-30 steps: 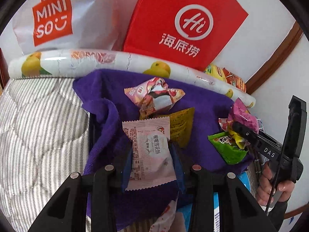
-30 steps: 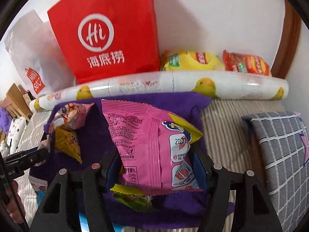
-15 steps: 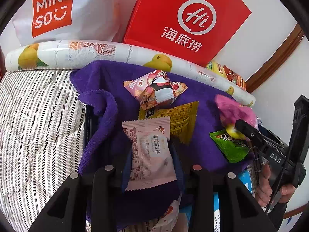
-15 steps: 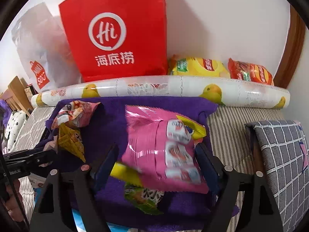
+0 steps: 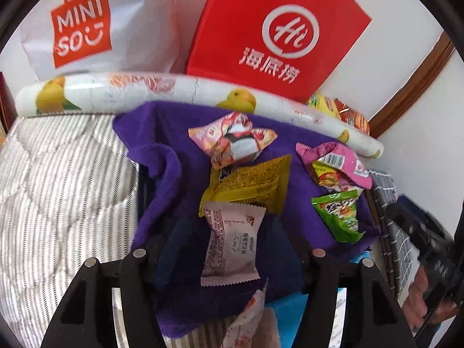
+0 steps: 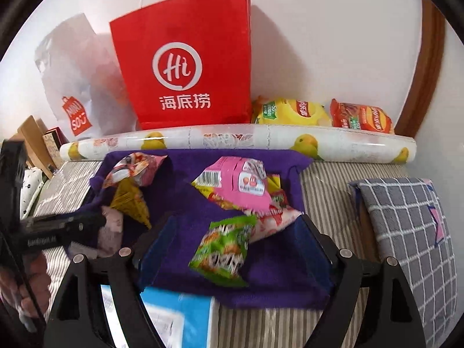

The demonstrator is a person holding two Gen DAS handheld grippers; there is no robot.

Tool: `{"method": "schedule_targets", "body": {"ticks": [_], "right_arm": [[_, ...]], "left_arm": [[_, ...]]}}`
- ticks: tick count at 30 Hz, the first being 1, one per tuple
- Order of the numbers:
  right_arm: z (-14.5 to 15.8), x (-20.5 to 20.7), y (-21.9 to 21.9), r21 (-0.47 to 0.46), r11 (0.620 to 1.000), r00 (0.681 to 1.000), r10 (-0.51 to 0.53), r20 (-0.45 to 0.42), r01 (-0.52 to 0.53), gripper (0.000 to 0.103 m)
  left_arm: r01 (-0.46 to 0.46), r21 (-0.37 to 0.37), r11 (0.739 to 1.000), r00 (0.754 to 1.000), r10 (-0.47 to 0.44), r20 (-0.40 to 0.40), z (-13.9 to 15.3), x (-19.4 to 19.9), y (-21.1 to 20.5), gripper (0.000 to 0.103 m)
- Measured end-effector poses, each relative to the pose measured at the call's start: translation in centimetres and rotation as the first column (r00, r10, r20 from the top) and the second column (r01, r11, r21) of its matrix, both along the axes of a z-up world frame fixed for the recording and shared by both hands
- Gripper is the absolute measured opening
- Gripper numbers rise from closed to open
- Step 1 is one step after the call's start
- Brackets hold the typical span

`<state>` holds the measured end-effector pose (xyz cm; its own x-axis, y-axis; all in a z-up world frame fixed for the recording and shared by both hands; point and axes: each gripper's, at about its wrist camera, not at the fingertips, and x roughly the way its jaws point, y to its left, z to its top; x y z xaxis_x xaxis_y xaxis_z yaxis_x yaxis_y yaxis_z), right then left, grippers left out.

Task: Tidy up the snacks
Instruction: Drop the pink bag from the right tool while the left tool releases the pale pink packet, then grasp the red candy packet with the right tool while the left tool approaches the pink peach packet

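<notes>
Several snack packets lie on a purple towel (image 5: 162,179) draped over a basket. My left gripper (image 5: 229,249) is open; a pale pink packet (image 5: 232,246) lies loose on the towel between its fingers. Beyond it lie a yellow packet (image 5: 255,185) and a pink cartoon packet (image 5: 232,142). My right gripper (image 6: 235,249) is open and empty. The big pink packet (image 6: 243,179) lies on the towel (image 6: 275,272) ahead of it, with a green packet (image 6: 223,249) in front. Both also show in the left wrist view: pink (image 5: 333,165), green (image 5: 339,214).
A red paper bag (image 6: 185,72) and a white MINISO bag (image 5: 84,29) stand against the wall behind a rolled fruit-print sheet (image 6: 246,142). Yellow (image 6: 290,113) and red (image 6: 362,119) chip bags lie there too. A grey checked cushion (image 6: 406,226) sits right; a blue box (image 6: 174,316) lies in front.
My left gripper opened and let go of the pale pink packet. My right gripper opened wide, dropped the big pink packet onto the towel and pulled back.
</notes>
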<state>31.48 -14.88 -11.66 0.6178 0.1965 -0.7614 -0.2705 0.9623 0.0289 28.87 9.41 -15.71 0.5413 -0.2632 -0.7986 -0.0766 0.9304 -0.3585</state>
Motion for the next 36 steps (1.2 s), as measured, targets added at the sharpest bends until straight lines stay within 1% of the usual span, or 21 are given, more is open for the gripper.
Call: {"method": "schedule_targets", "body": {"ticks": [3, 6, 9, 11, 13, 14, 15, 16, 19, 22, 25, 27, 30, 34, 36], "right_arm": [[0.9, -2.3, -0.1, 0.005, 1.0, 1.0, 0.001, 0.004, -0.001, 0.083], [1.6, -4.9, 0.1, 0.035, 0.999, 1.0, 0.015, -0.001, -0.015, 0.083], [1.7, -7.6, 0.6, 0.059, 0.998, 0.999, 0.028, -0.016, -0.027, 0.083], [1.4, -9.8, 1.2, 0.074, 0.997, 0.999, 0.037, -0.026, -0.035, 0.08], [1.0, -11.5, 1.7, 0.091, 0.995, 0.998, 0.047, -0.045, -0.043, 0.072], [0.6, -12.6, 2.0, 0.105, 0.993, 0.997, 0.055, -0.059, -0.049, 0.069], [0.4, -13.4, 2.3, 0.112, 0.992, 0.996, 0.064, -0.069, -0.056, 0.064], [0.0, -14.1, 2.7, 0.12, 0.991, 0.994, 0.072, -0.08, -0.062, 0.061], [-1.5, -16.5, 4.1, 0.123, 0.989, 0.988, 0.097, -0.117, -0.082, 0.06], [-2.9, -18.0, 5.4, 0.118, 0.987, 0.981, 0.124, -0.147, -0.107, 0.06], [-4.3, -19.6, 6.8, 0.125, 0.981, 0.969, 0.168, -0.18, -0.147, 0.06], [-4.9, -20.3, 7.4, 0.123, 0.978, 0.964, 0.189, -0.185, -0.168, 0.06], [-5.2, -21.2, 8.5, 0.096, 0.974, 0.961, 0.22, -0.166, -0.206, 0.06], [-5.4, -21.7, 9.7, 0.083, 0.963, 0.956, 0.265, -0.124, -0.256, 0.06], [-5.7, -21.7, 10.3, 0.07, 0.954, 0.947, 0.297, -0.119, -0.29, 0.06]], "left_arm": [[-0.004, -0.008, 1.0, 1.0, 0.005, 0.02, 1.0, -1.1, 0.4, 0.062], [-0.008, -0.017, 1.0, 0.999, 0.009, 0.032, 1.8, -2.6, 0.9, 0.062], [-0.011, -0.005, 1.0, 0.999, 0.011, 0.034, 2.5, -4.3, 1.4, 0.062], [-0.019, 0.015, 1.0, 0.999, 0.018, 0.04, 3.0, -5.6, 1.8, 0.062], [-0.034, 0.029, 0.999, 0.999, 0.033, 0.04, 3.3, -6.8, 2.2, 0.062], [-0.039, 0.035, 0.999, 0.999, 0.038, 0.037, 3.3, -7.4, 2.5, 0.062], [-0.042, 0.04, 0.998, 0.999, 0.041, 0.034, 3.4, -7.9, 2.7, 0.062], [-0.046, 0.041, 0.998, 0.998, 0.044, 0.033, 3.5, -8.5, 2.9, 0.062], [-0.051, 0.048, 0.998, 0.998, 0.049, 0.032, 3.6, -10.0, 3.6, 0.062], [-0.054, 0.062, 0.997, 0.998, 0.052, 0.034, 3.6, -11.7, 4.1, 0.062], [-0.053, 0.052, 0.997, 0.998, 0.052, 0.031, 3.3, -13.0, 4.7, 0.062], [-0.048, 0.052, 0.997, 0.998, 0.046, 0.03, 3.2, -13.7, 4.8, 0.062], [-0.037, 0.047, 0.998, 0.999, 0.036, 0.029, 2.9, -14.5, 4.8, 0.062], [-0.02, 0.046, 0.999, 0.999, 0.019, 0.029, 2.6, -15.2, 4.7, 0.062], [-0.013, 0.049, 0.999, 1.0, 0.012, 0.027, 2.5, -15.5, 4.6, 0.062]]}}
